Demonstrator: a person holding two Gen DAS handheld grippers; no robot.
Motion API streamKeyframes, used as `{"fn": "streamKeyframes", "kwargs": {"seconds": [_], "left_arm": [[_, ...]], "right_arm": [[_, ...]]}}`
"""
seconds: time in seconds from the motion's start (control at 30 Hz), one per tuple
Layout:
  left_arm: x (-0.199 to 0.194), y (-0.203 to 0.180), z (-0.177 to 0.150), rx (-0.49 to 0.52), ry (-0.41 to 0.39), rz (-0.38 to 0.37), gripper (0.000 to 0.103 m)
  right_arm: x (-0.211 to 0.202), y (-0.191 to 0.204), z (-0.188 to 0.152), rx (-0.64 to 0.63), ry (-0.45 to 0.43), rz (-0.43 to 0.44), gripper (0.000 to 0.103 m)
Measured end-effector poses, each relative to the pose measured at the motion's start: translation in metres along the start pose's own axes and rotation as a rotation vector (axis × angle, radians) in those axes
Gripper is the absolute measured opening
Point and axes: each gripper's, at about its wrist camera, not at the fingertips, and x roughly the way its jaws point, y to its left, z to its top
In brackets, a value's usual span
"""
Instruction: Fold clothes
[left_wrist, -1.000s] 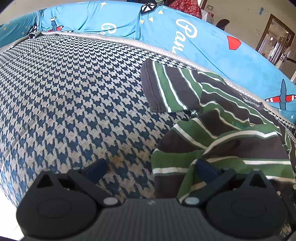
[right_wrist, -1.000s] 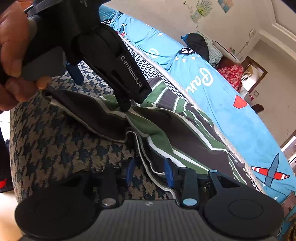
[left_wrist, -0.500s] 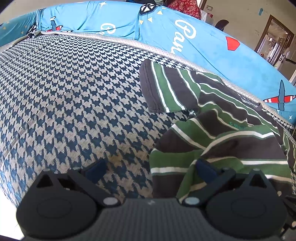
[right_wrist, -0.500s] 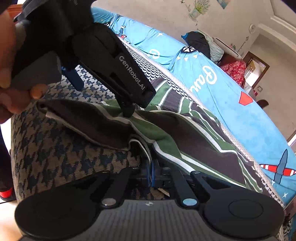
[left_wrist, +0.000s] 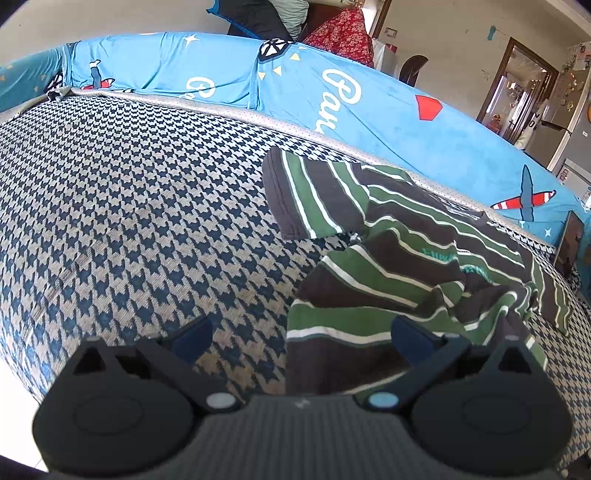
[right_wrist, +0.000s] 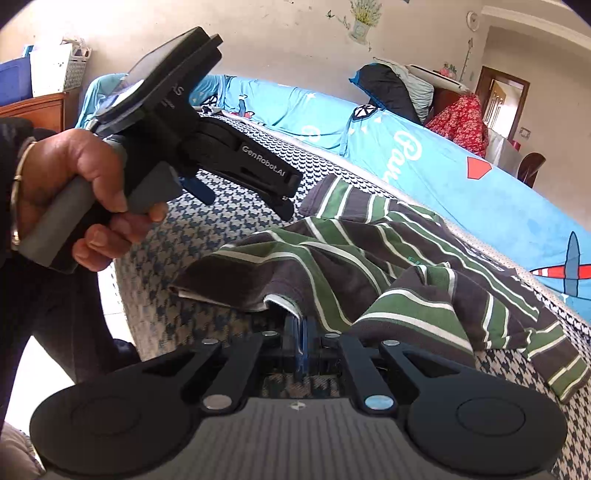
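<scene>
Right gripper (right_wrist: 300, 345) now clamped hard on the shirt (right_wrist: 373, 266) hem, pads pressed flat together with cloth pinched between, where a second ago those fingers stood apart either side of that edge. Left gripper (left_wrist: 299, 334) splayed wide, holding nothing, and lifted clear of the shirt; a second back, seen from the right wrist, pressed down onto the cloth. In the left view, one blue pad (left_wrist: 408, 334) over the shirt's near corner, the other over bare mattress (left_wrist: 140, 206). Shirt itself lying across the mattress, near its front edge, one sleeve (left_wrist: 310, 199) flat and reaching toward the blue cover (left_wrist: 388, 122) behind, the body rumpled and humped up on the side away from the hand (right_wrist: 81, 195). Near hem raised a touch off the mattress at the pinch, white inner edge showing. Reads as a handover: pin released, grip taken, so the hem looks ready to be carried over the shirt toward the blue cover for a fold. Bunched middle likely to drag and crease unless the lift stays even. How many folds are already in there, impossible to tell from this lump.
</scene>
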Motion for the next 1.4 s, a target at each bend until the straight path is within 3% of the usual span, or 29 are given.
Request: {"fn": "streamKeyframes", "kwargs": {"seconds": [0.23,0.5,0.6,0.83,0.93,1.1,1.4], "left_arm": [[-0.012,-0.013,-0.019,0.047,0.017,-0.027,0.103],[-0.010,-0.043,-0.029,0.147,0.015,-0.019,0.103],[-0.009,-0.049,-0.030,0.151,0.016,-0.023,0.103],[-0.005,-0.060,-0.033,0.165,0.029,-0.038,0.103],[-0.003,-0.066,-0.036,0.176,0.038,-0.047,0.103],[0.000,-0.071,-0.040,0.201,0.057,-0.054,0.103],[0.008,-0.071,-0.043,0.187,0.093,-0.060,0.103]], "right_arm": [[-0.018,0.022,-0.023,0.021,0.052,0.090,0.004],[-0.028,0.020,-0.027,0.084,0.021,0.130,0.009],[-0.034,0.012,-0.031,0.133,0.023,0.056,0.009],[-0.044,-0.037,-0.047,0.339,0.066,-0.239,0.009],[-0.044,-0.053,-0.053,0.397,0.093,-0.311,0.009],[-0.040,-0.071,-0.060,0.358,0.118,-0.381,0.009],[-0.015,-0.092,-0.066,0.227,0.142,-0.364,0.029]]}}
